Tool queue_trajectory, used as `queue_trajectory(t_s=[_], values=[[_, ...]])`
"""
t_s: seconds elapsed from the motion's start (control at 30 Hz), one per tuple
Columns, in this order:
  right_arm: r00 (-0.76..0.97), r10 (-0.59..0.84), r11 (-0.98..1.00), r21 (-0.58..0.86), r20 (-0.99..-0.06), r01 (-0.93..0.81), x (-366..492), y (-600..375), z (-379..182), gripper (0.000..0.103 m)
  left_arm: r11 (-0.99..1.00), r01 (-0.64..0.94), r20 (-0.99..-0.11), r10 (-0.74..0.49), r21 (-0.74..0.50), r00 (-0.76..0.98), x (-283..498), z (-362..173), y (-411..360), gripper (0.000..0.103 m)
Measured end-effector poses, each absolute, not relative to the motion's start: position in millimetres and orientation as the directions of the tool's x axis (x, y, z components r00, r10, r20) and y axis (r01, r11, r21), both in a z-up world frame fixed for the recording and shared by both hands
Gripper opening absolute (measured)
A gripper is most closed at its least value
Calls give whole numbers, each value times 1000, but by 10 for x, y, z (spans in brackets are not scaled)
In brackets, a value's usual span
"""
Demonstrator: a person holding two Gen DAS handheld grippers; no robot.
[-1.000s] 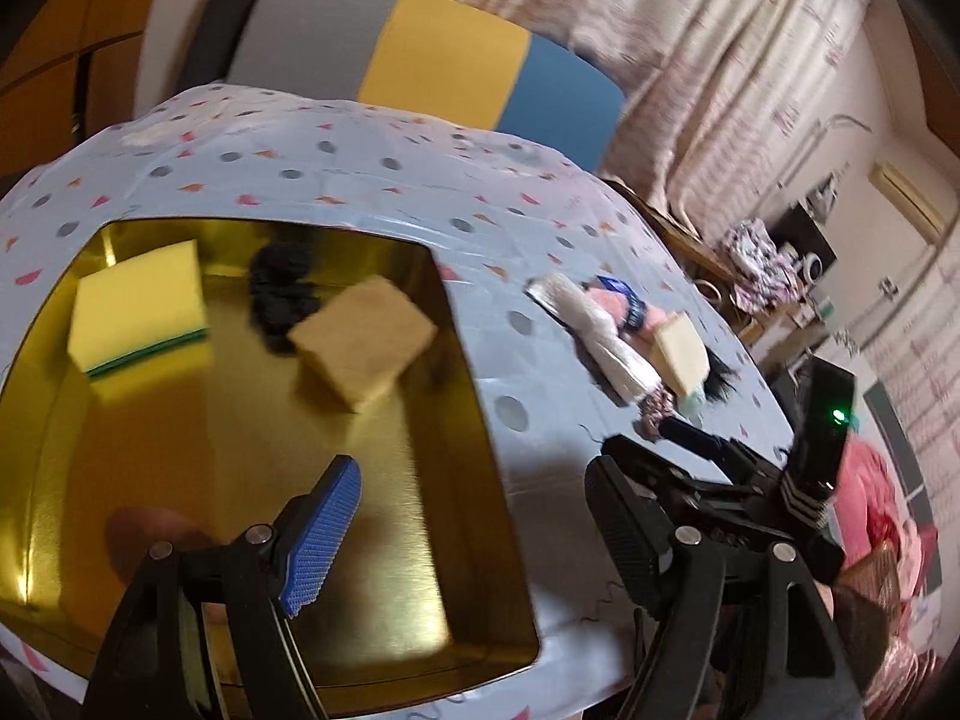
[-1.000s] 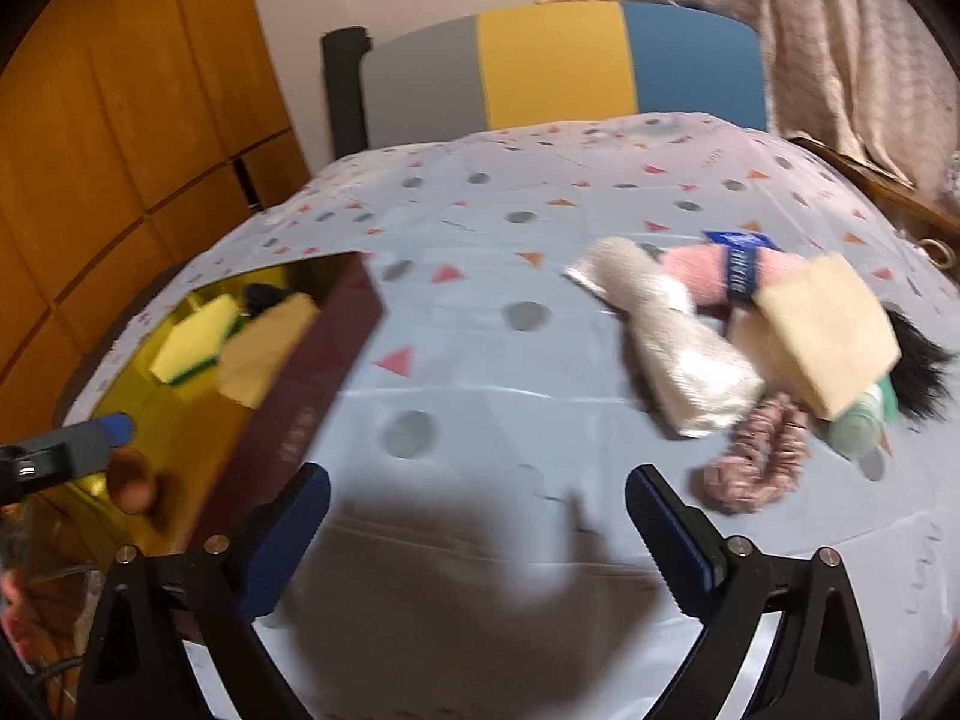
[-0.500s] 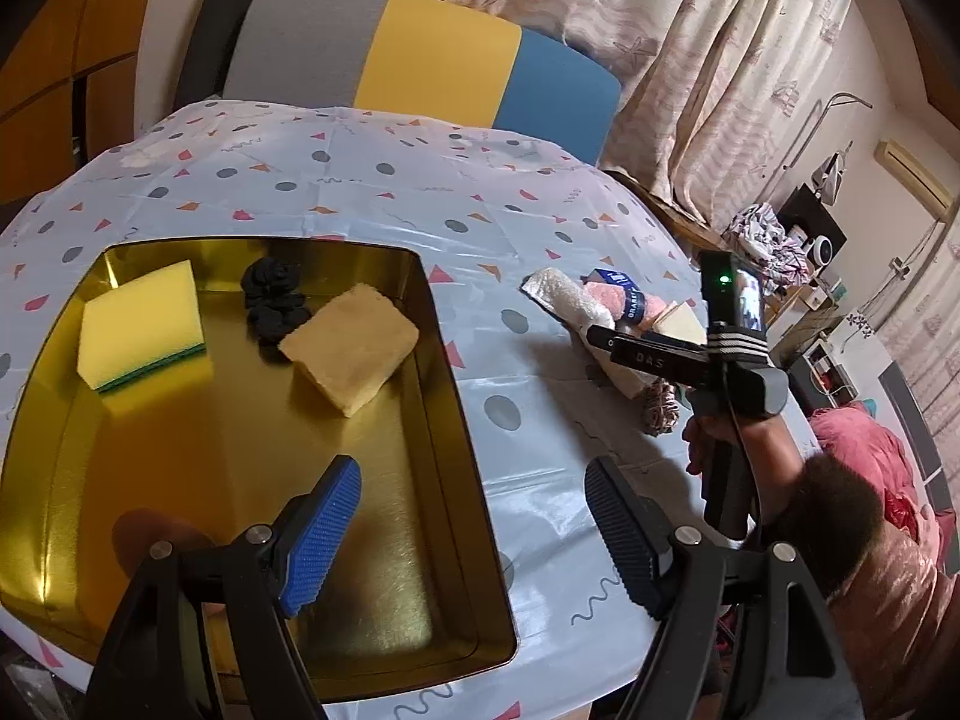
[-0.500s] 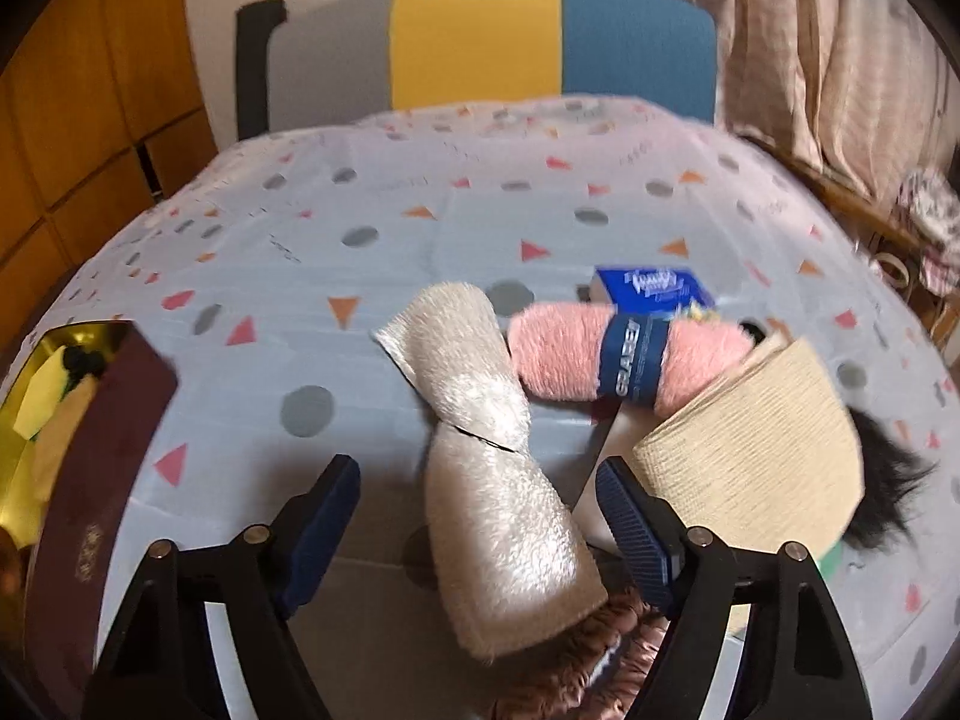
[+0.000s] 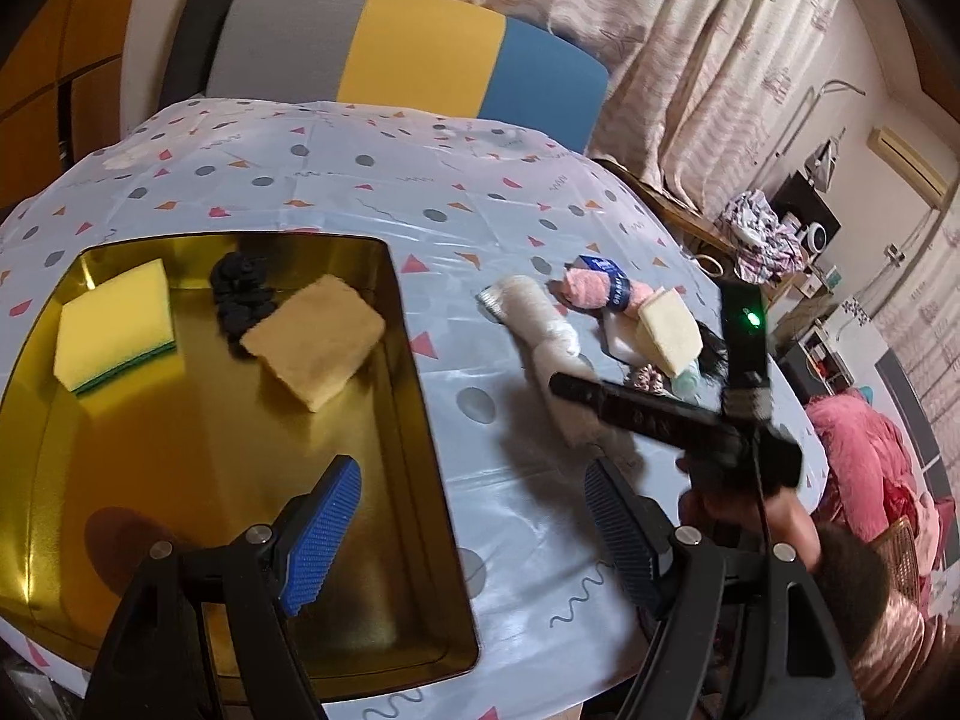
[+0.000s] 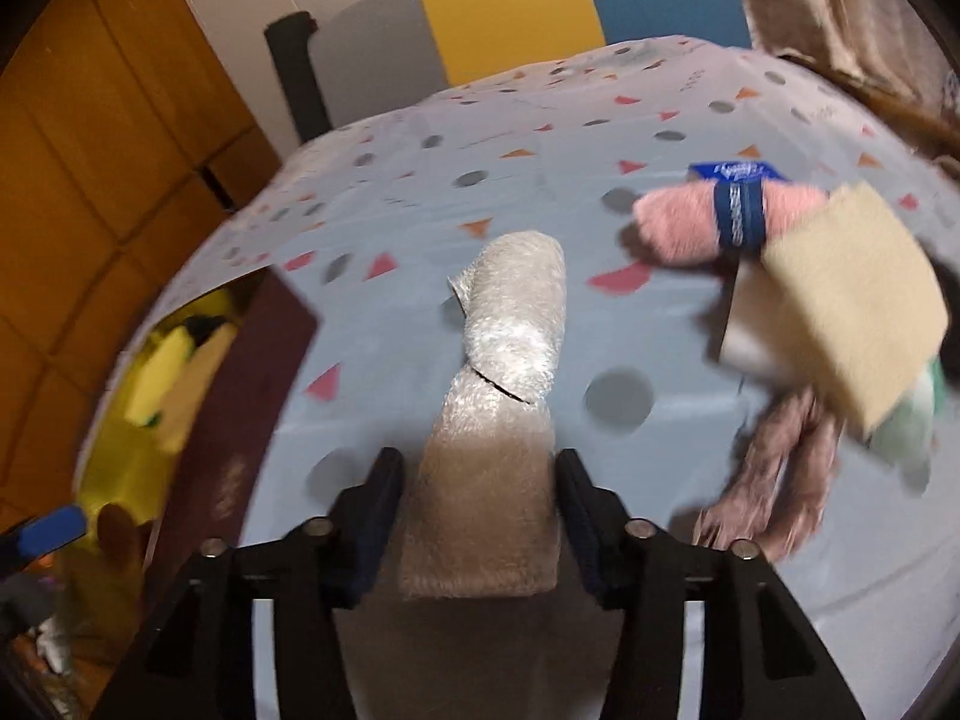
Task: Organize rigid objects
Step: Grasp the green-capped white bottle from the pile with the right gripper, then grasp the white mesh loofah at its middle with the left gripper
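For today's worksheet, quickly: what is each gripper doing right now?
Left gripper: open, empty, over the gold metal tray.
Right gripper: open, straddling the fuzzy beige rolled cloth, not yet clamped.

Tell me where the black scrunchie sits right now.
In the left wrist view, the black scrunchie lies inside the gold tray, at its far end between the yellow sponge and the tan pad.

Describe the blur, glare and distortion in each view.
Left wrist view: mostly sharp; the gold tray mirrors the room light and the yellow sponge, the right gripper is smeared by motion, and fisheye bends the table edge. Right wrist view: motion blur throughout, worst on the beige pad; the white rolled cloth between the fingers is softened, corners vignette black.
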State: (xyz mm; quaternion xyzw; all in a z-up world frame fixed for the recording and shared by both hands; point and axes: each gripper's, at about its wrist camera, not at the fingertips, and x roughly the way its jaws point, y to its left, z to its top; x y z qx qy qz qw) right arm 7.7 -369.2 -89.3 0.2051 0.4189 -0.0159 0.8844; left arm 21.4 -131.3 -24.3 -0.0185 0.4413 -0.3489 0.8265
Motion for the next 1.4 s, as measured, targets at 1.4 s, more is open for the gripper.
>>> queue_trajectory(t_s=[1.4], values=[[604, -224, 743, 267, -765, 614, -1046, -5287, -990, 54, 665, 679, -778, -589, -312, 220, 244, -418, -2709, 78]])
